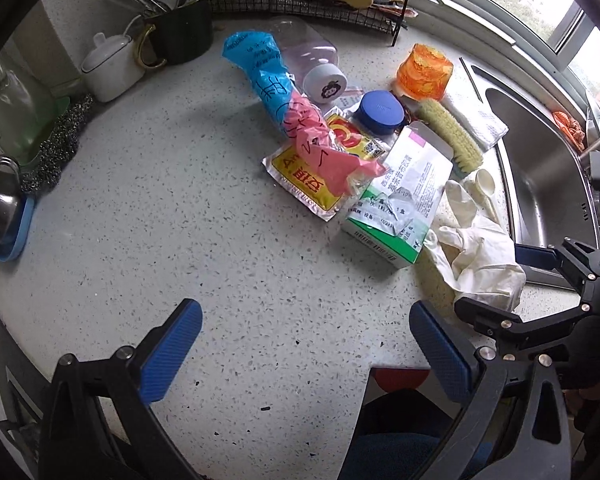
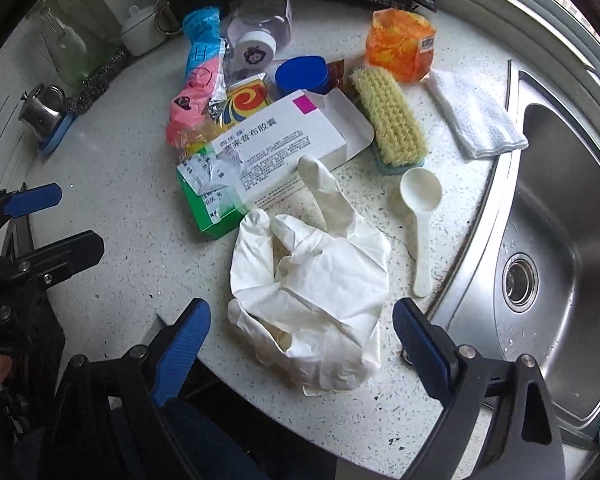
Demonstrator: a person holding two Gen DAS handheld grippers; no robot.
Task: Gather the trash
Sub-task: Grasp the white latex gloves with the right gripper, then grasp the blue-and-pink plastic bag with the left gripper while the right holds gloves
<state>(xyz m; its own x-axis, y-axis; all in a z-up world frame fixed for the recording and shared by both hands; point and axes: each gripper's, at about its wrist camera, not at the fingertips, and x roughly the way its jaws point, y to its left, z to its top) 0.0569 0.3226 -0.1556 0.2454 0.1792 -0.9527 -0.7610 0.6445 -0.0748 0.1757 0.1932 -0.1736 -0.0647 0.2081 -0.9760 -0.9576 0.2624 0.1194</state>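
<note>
A crumpled white glove lies on the speckled counter near its front edge. My right gripper points down over it, open, with the glove between the blue pads and neither pad touching it. Behind the glove lie a green-and-white medicine box, a yellow sachet, a pink-and-blue plastic bag, a blue-lidded jar and a clear bottle on its side. My left gripper stands open over bare counter, left of the glove, with nothing between its fingers.
A steel sink lies right of the pile. A scrubbing brush, a white spoon, a folded cloth and an orange wrapped cup sit beside it. A utensil holder, a white pot and a wire rack line the back.
</note>
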